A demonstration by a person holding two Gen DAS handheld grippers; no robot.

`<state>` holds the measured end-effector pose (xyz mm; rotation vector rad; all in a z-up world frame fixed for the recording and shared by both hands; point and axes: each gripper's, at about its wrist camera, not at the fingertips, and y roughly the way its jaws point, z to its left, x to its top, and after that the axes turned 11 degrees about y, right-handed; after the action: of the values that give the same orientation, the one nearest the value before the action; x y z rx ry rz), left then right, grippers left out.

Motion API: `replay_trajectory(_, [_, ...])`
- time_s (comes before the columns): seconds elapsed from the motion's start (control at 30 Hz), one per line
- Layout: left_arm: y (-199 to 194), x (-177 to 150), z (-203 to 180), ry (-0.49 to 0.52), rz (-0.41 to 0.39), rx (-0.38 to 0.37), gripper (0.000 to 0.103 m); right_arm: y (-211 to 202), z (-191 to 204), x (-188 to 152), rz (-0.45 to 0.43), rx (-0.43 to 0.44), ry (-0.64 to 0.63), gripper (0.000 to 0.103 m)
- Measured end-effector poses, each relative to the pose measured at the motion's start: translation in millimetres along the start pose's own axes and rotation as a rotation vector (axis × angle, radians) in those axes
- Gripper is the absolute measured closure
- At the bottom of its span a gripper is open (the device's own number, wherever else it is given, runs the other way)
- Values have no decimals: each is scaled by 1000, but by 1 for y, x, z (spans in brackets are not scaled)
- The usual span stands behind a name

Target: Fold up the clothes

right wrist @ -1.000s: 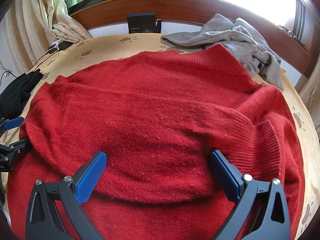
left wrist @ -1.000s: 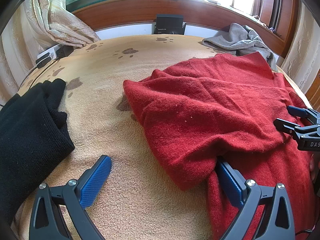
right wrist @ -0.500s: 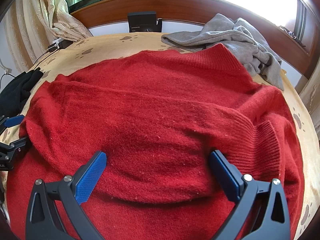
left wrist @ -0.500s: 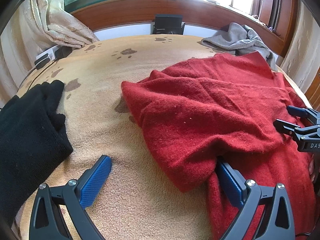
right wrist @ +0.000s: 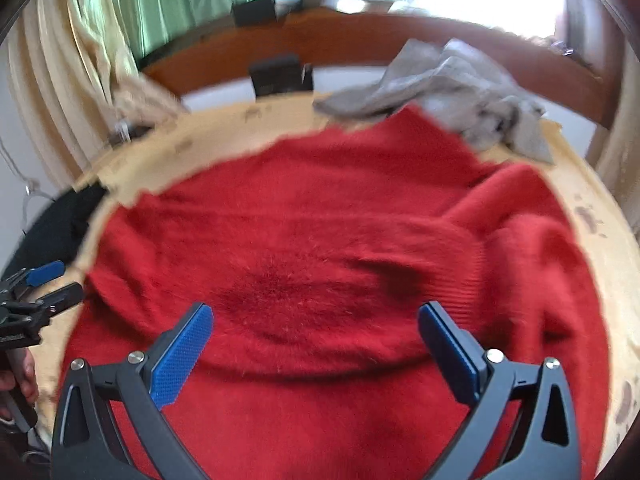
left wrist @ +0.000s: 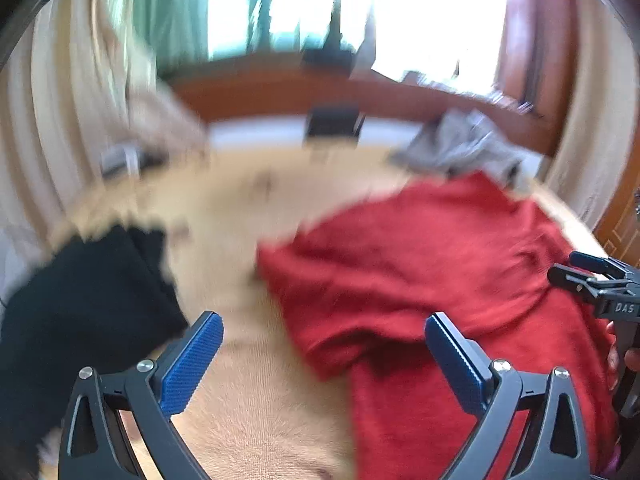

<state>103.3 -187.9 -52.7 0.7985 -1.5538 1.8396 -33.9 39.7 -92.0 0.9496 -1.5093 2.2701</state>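
Note:
A red knit sweater (right wrist: 340, 248) lies partly folded on the tan bed cover (left wrist: 256, 420), its lower part folded up over the body. It also shows in the left wrist view (left wrist: 420, 272), at the right. My left gripper (left wrist: 324, 356) is open and empty, above the sweater's left edge, and shows at the left of the right wrist view (right wrist: 40, 284). My right gripper (right wrist: 316, 344) is open and empty above the sweater's near half, and shows at the right of the left wrist view (left wrist: 588, 276). Both views are blurred by motion.
A black garment (left wrist: 80, 304) lies at the left of the bed. A grey garment (right wrist: 448, 84) is heaped at the far right by the wooden headboard (right wrist: 360, 36). A small black box (right wrist: 280, 74) stands at the headboard. Curtains (right wrist: 80, 60) hang at the left.
Both grippers have lifted and pulled back from the sweater, and the views now tilt up toward the window. The left gripper's right finger no longer sits under the red fold.

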Motion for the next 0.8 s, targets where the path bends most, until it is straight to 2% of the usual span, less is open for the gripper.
replay_trajectory(0.07, [-18, 9, -21, 58, -64, 5, 0, -30, -8, -3, -69, -4, 3, 0])
replay_trajectory(0.13, [-16, 12, -42, 95, -59, -10, 0, -61, -18, -12, -137, -19, 1, 0])
replay_trajectory(0.27, [14, 13, -69, 140, 4, -47, 0, -110, -49, -38, -242, -103, 29, 0])
replay_trajectory(0.37, [31, 15, -72, 104, 37, -75, 0, -141, -83, -60, -285, -184, 74, 0])
replay_trajectory(0.57, [60, 21, -67, 13, 95, -107, 0, -179, -145, -90, -252, -334, 129, 0])
replay_trajectory(0.7, [80, 17, -64, -40, 145, -126, 0, -206, -184, -107, -247, -339, 220, 1])
replay_trajectory(0.8, [88, 13, -64, -47, 160, -126, 0, -212, -193, -118, -204, -330, 219, 7])
